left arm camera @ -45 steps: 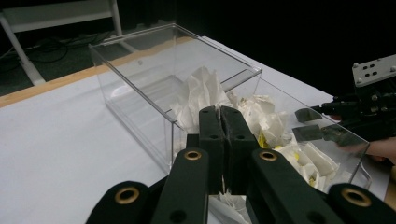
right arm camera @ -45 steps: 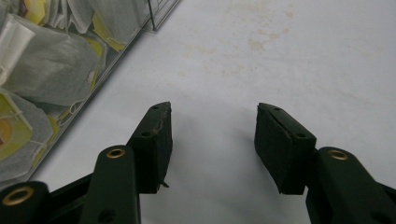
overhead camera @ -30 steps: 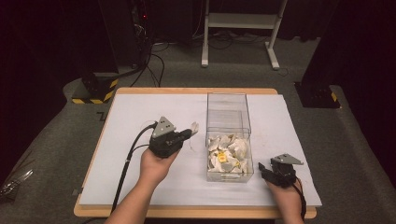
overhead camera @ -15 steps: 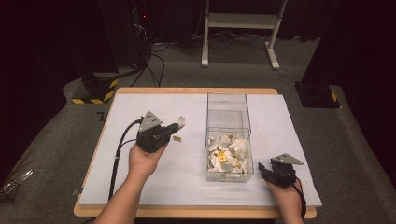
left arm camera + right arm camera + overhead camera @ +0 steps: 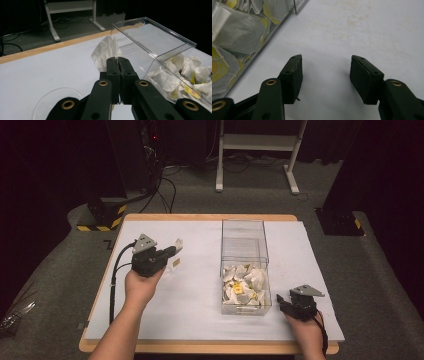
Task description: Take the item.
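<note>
High view: my left gripper sits over the left half of the white table, well apart from the clear plastic box, with a tea bag sticking out past its tips and a small yellow tag hanging just below.
Left gripper view: jaws pinched tight on the tea bag, white crumpled paper fanning up above the pads, so the bag is up in the air and not on the table.
Right gripper: parked on the table just right of the box's near end, jaws about half open, nothing between them.
Box contents: pile of tea bags heaped in the near end, white paper with yellow tags mixed in; far end looks bare.
How it handles: I'd say super light, soft and floppy, and the thin paper probably tears if I yank or squeeze too hard. The string and tag dangle, so they could snag.
Where to grab: pinching an edge or a corner of the pouch like now seems right, not the string.
Look: wrinkled, off-white, slightly see-through pouch.
</note>
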### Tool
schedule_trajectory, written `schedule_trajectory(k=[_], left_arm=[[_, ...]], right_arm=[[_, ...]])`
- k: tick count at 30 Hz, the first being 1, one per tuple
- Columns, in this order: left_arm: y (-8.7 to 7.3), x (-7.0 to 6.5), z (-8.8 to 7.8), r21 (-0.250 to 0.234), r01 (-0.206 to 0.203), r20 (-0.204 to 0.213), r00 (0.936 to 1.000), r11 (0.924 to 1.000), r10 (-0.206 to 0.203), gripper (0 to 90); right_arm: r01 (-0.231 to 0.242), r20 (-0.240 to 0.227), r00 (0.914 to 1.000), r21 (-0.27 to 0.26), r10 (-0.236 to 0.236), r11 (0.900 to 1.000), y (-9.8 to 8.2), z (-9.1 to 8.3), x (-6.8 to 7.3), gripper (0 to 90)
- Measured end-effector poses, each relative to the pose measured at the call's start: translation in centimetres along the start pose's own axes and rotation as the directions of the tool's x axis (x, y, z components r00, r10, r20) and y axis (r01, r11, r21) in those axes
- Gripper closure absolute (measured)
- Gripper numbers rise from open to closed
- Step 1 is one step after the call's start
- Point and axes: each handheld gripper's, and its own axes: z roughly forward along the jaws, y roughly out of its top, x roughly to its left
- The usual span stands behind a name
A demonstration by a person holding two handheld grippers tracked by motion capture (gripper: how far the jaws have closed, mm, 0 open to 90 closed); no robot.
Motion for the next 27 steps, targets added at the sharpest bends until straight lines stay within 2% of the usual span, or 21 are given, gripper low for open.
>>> schedule_trajectory(k=[7,13,27], left_arm=[[-0.1,2.0,-0.5,-0.002,0.017,-0.033,0.9993,0.9999,-0.017,88.2],[0.0,3.1,-0.9,-0.003,0.023,-0.056,0.9981,0.9997,-0.024,88.2],[-0.1,4.2,-0.8,0.010,0.025,-0.080,0.9965,0.9996,-0.024,88.2]], right_arm=[[-0.002,0.002,1.0000,-0.001,0.002,1.000,0.0,0.0,0.0,44.2],[-0.002,0.003,1.0000,-0.001,0.002,1.000,0.0,0.0,0.1,44.2],[0.000,0.003,1.0000,0.001,0.000,1.000,0.0,0.0,0.1,44.3]])
